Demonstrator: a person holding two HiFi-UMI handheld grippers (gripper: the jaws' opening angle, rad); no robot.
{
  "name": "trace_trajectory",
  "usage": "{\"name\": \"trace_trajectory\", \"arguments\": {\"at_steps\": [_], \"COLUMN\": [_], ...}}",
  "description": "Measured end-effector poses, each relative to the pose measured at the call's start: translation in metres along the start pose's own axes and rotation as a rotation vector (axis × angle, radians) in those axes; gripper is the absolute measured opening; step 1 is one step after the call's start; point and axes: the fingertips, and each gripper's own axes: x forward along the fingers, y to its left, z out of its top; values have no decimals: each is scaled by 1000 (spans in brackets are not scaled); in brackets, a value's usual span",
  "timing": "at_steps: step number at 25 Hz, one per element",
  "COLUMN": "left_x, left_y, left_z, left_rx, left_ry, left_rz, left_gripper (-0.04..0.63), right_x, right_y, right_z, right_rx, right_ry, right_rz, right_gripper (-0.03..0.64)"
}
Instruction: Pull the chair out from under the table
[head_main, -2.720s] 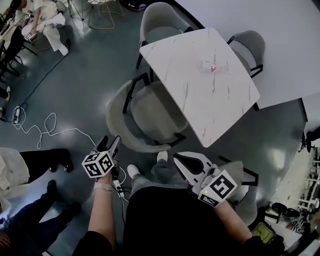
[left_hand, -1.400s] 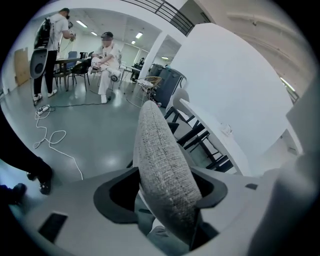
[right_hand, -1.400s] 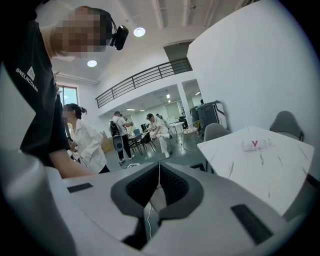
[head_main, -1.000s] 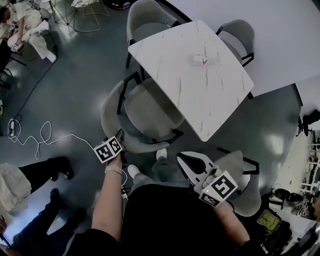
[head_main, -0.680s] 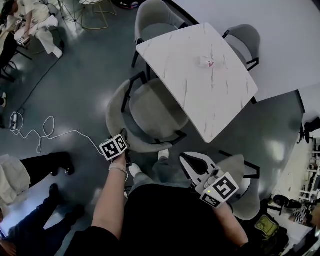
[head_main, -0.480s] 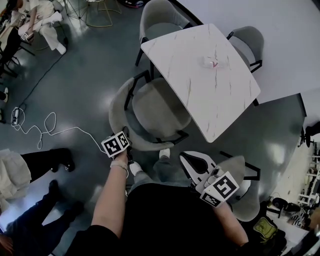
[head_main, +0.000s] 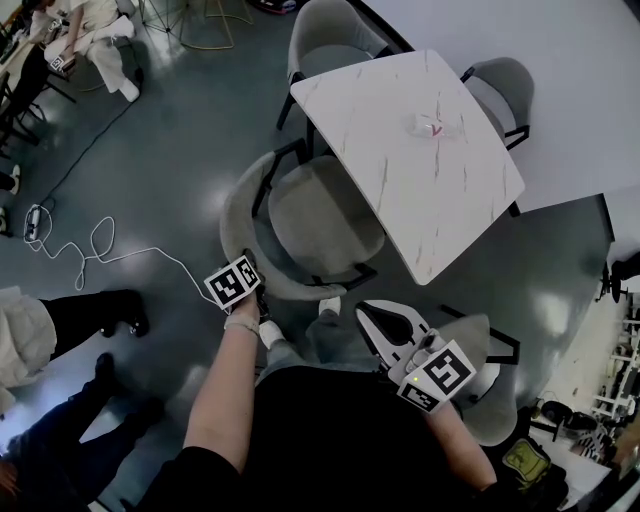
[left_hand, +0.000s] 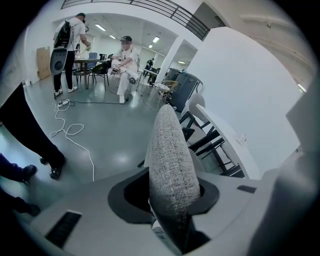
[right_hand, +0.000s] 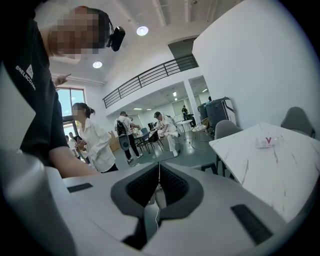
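A grey upholstered chair (head_main: 325, 215) stands tucked partly under the white marble-look table (head_main: 400, 130), with its curved backrest toward me. My left gripper (head_main: 254, 266) is at the backrest's near rim. In the left gripper view the woven backrest edge (left_hand: 167, 160) stands upright between the jaws of the left gripper (left_hand: 170, 196), which are closing and touch the fabric on both sides. My right gripper (head_main: 370, 315) hangs near my waist, shut and empty. In its own view the right gripper (right_hand: 159, 185) has its pads together, and the table (right_hand: 270, 160) lies to the right.
Two more grey chairs (head_main: 330, 30) (head_main: 500, 85) stand at the table's far sides, and another chair (head_main: 480, 385) is behind my right hand. A small white packet (head_main: 430, 125) lies on the table. A white cable (head_main: 90, 250) snakes over the floor at left, beside a bystander's legs (head_main: 90, 315).
My left gripper went forward from beside my hip to the chair's backrest rim and stayed there. The right gripper kept still.
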Motion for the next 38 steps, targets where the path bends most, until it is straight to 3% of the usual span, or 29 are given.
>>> {"name": "trace_trajectory", "arguments": {"at_steps": [26, 38], "left_x": [-33, -61], "left_y": [73, 134], "left_z": [13, 21], "left_rx": [-37, -66], "left_ry": [-43, -78], "left_rz": [79, 131], "left_gripper": [95, 94], "right_x": [12, 31], "right_y": [15, 37], "right_z": [-4, -4], "right_rx": [-1, -16], "right_ry": [8, 16], "right_rz": [53, 109], "right_gripper": [14, 13]}}
